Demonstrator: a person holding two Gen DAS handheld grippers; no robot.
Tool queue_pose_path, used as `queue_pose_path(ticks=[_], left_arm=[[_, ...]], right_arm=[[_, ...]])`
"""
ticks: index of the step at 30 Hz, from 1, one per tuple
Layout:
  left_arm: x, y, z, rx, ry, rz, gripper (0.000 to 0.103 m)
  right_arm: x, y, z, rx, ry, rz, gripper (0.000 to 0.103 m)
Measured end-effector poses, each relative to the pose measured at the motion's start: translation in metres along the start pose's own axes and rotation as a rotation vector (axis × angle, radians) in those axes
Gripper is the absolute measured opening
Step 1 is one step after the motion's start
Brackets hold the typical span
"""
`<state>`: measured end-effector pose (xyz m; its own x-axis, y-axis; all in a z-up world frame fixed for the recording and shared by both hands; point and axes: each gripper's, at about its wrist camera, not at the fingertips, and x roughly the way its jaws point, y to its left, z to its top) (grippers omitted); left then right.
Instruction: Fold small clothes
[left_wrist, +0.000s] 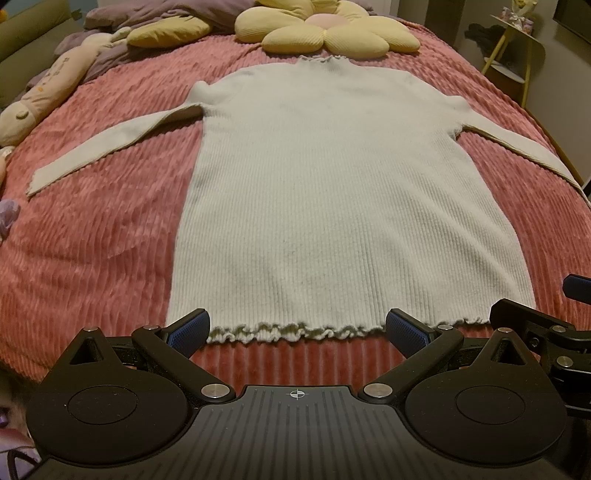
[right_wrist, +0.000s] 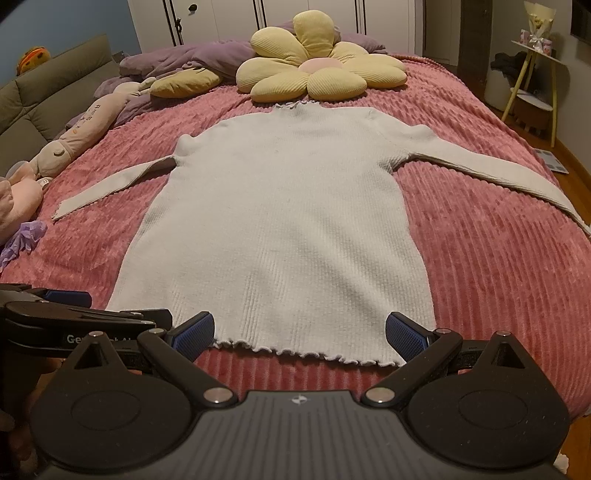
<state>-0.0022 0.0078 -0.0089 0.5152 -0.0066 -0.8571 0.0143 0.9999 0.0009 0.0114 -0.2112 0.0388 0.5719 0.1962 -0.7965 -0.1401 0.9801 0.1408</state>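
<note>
A pale ribbed long-sleeved sweater (left_wrist: 332, 192) lies flat on the pink bedspread (left_wrist: 92, 240), collar far, frilled hem near, both sleeves spread out to the sides. It also shows in the right wrist view (right_wrist: 291, 221). My left gripper (left_wrist: 297, 328) is open and empty, just short of the hem, toward its left half. My right gripper (right_wrist: 299, 334) is open and empty, just short of the hem, toward its right half. The right gripper's fingers (left_wrist: 524, 321) show at the right edge of the left wrist view; the left gripper's fingers (right_wrist: 74, 317) show at the left of the right wrist view.
A yellow flower cushion (right_wrist: 317, 74) lies just beyond the collar. Plush toys (right_wrist: 77, 136) and a purple blanket (right_wrist: 192, 59) lie at the far left. A small side table (right_wrist: 535, 81) stands right of the bed. The bed's right edge drops to a wood floor.
</note>
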Motion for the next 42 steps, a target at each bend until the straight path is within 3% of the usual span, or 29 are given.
queue_pose_path(ticks=[42], left_arm=[[0.0066, 0.0017, 0.0027, -0.019, 0.031, 0.003, 0.103]], right_arm=[[0.0003, -0.0048, 0.0008, 0.024, 0.007, 0.070, 0.099]])
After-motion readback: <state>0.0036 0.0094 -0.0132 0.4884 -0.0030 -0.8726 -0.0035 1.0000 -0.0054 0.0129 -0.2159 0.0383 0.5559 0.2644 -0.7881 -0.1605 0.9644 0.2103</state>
